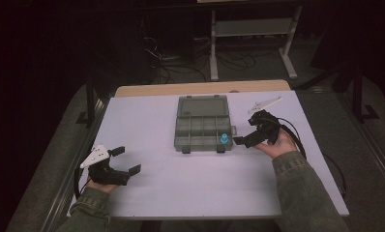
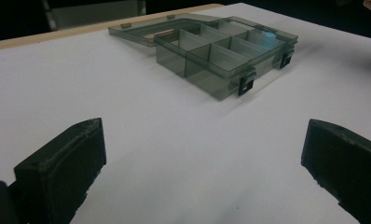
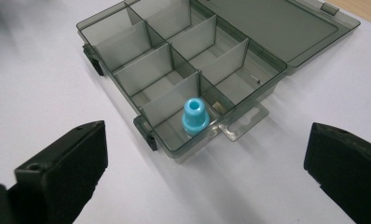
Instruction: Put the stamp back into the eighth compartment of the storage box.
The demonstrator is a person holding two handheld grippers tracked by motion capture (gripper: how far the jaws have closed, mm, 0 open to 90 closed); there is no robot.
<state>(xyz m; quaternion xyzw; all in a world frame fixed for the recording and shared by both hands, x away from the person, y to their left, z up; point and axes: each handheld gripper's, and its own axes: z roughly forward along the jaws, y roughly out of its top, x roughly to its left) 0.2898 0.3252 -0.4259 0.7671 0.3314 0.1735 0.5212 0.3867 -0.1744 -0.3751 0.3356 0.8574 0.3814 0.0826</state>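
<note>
1. A small blue plug (image 3: 195, 116) stands upright in the corner compartment of a smoky clear box (image 3: 127, 35), the compartment nearest the right gripper (image 1: 252, 137).
2. In the right gripper view the plug sits ahead of the fingers (image 3: 62, 163) and between their lines, a little nearer the left one.
3. The right gripper's fingers are spread wide and hold nothing; the gripper hovers just beside the box's corner, near the hang tab (image 3: 242, 123).
4. The box's lid (image 3: 277, 28) lies folded flat open beyond the compartments (the other compartments look bare).
5. The left gripper (image 1: 124, 161) is well apart from the box, low over the white desk (image 1: 190, 183), its fingers (image 2: 62, 163) also wide and holding nothing.
6. In the left gripper view the box lies far ahead of the fingers.
</note>
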